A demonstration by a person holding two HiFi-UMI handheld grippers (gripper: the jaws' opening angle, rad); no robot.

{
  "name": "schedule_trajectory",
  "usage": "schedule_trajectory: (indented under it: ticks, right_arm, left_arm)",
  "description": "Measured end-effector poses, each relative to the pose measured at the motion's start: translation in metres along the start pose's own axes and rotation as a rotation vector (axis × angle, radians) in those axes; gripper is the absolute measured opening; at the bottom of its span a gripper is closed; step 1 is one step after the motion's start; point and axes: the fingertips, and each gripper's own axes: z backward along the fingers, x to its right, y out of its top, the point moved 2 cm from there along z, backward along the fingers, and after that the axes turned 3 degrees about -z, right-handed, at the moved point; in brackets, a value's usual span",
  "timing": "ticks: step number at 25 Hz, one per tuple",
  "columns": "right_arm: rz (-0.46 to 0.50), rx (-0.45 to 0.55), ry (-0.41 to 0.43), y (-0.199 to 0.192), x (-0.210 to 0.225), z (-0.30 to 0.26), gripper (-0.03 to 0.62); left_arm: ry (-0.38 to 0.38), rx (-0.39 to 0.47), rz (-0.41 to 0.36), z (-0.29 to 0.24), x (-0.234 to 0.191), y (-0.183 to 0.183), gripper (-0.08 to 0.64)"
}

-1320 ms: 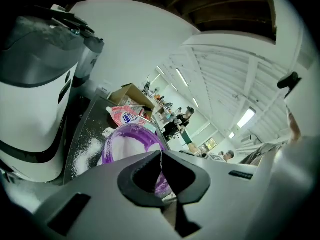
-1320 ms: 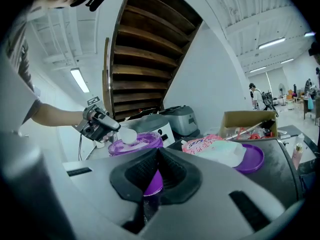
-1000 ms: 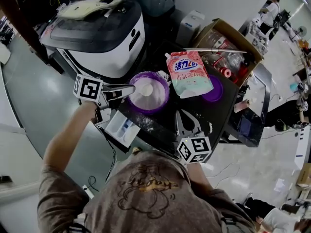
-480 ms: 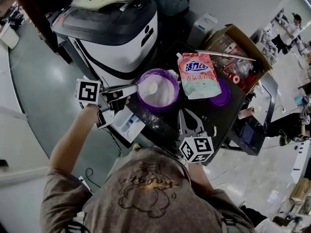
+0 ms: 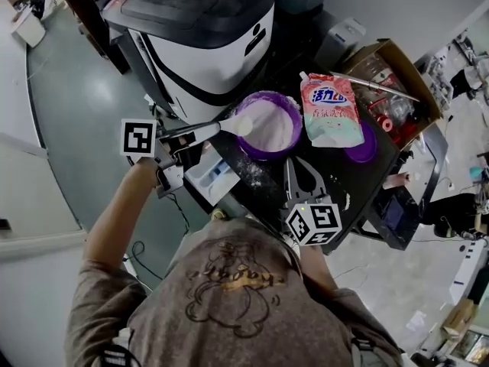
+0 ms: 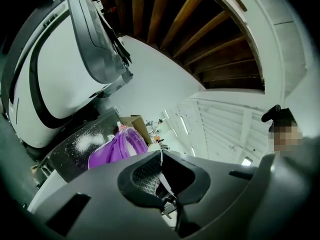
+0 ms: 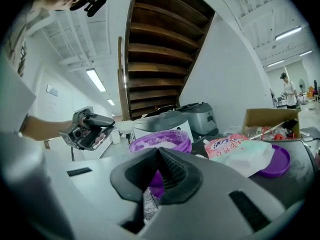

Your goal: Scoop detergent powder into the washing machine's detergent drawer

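**Holding a loaded spoon at the tub's rim, ready to carry it to the drawer**

Nearest the person, at 6 o'clock on the black counter, the right tongs sit idle, clenched together on nothing. Toward 9 o'clock from them, just off the counter's edge and lower, lies a white rectangular tray with a blue insert. I take this for the detergent drawer.

Just past it, the left tongs are clamped on the thin handle of a white plastic spoon. The spoon is heaped with white powder, and its head hangs over the 9 o'clock rim of the round purple plastic tub of detergent powder. At the tub's 3 o'clock lies a pink-and-white detergent pouch, partly over a round purple lid. Farther off, around 11 o'clock, stands the white-and-black washing machine.

The scooping looks done, so the step in hand is the transfer. The next move calls for keeping the spoon level and swinging it toward 7 o'clock. It should then come down over the tray before the wrist rolls to tip it. Loose powder already dusts the counter, so a steady, unhurried carry seems wise.
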Motion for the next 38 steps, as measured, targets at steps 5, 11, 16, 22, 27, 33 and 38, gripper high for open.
schedule_trajectory:
  ticks: [5,11,16,22,27,33,38]
  right_arm:
    - [0.003,-0.016,0.037,-0.004,-0.012,-0.003,0.002]
    - [0.009,-0.029,0.074,-0.007,-0.025,-0.006,0.002]
    - [0.011,-0.038,0.094,-0.011,-0.032,-0.008,0.002]
    - [0.009,-0.042,0.109,-0.009,-0.038,-0.012,0.002]
    - [0.008,-0.043,0.113,-0.007,-0.041,-0.01,0.002]
    - [0.007,-0.044,0.11,-0.012,-0.039,-0.008,0.002]
    - [0.001,-0.053,0.109,-0.015,-0.039,-0.006,0.002]
  left_arm:
    - [0.028,0.037,-0.006,0.019,-0.003,-0.012,0.023]
    - [0.051,0.075,-0.028,0.038,-0.004,-0.023,0.023]
    - [0.068,0.089,-0.065,0.047,-0.007,-0.035,0.023]
    - [0.096,0.089,-0.071,0.054,-0.017,-0.05,0.023]
    - [0.104,0.097,-0.061,0.056,-0.022,-0.065,0.023]
    - [0.144,0.082,-0.01,0.055,-0.047,-0.095,0.023]
    - [0.209,0.044,-0.05,0.053,-0.063,-0.11,0.023]
